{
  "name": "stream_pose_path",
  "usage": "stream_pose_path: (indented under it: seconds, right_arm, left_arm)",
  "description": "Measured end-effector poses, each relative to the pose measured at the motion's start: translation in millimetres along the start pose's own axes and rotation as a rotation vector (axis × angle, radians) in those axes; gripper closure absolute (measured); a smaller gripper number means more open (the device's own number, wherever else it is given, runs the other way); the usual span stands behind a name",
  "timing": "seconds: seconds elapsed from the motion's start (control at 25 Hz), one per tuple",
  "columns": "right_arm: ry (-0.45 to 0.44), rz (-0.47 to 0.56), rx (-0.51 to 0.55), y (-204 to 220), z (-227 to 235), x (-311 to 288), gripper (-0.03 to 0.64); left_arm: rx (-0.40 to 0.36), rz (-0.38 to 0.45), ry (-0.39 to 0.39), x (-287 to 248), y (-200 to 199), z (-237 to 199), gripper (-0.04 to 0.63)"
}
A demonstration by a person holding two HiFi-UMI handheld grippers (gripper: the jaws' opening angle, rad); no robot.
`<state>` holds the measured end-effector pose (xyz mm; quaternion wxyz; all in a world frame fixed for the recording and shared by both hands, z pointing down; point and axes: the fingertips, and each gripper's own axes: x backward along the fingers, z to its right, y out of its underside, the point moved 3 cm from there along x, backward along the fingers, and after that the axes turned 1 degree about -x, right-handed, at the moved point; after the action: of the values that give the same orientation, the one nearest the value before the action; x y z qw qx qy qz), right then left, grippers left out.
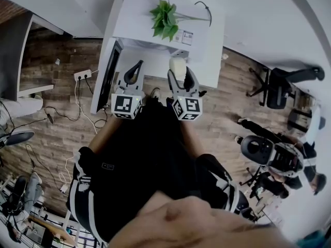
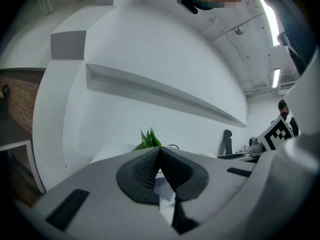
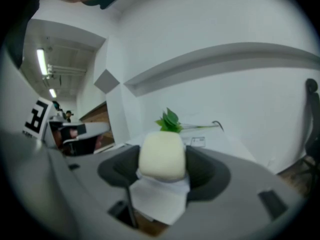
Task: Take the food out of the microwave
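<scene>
Food piece point(image 3: 161, 155), pale and rounded, is pinched in the right gripper point(image 3: 161, 170), already outside the microwave. In the head view its long axis runs along the jaws toward 12 o'clock. At its 9 o'clock the left gripper point(image 2: 160, 159) is pressed together and empty. A potted plant point(image 1: 165, 17) stands beyond on the white counter point(image 1: 207, 40), probably the set-down spot.

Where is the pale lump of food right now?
The food sits clamped in the right gripper, in front of the white unit, near the green plant.
</scene>
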<state>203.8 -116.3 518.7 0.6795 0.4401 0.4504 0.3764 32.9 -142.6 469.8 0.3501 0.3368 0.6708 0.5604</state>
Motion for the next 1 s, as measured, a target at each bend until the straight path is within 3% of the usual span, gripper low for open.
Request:
stream_pose_path:
  seconds: [1.0]
  right_arm:
    - [-0.024, 0.037, 0.014, -9.9, -2.6, 22.8, 0.321]
  left_arm:
    - [0.01, -0.007, -0.021, 1.5, 9.8, 4.9, 0.563]
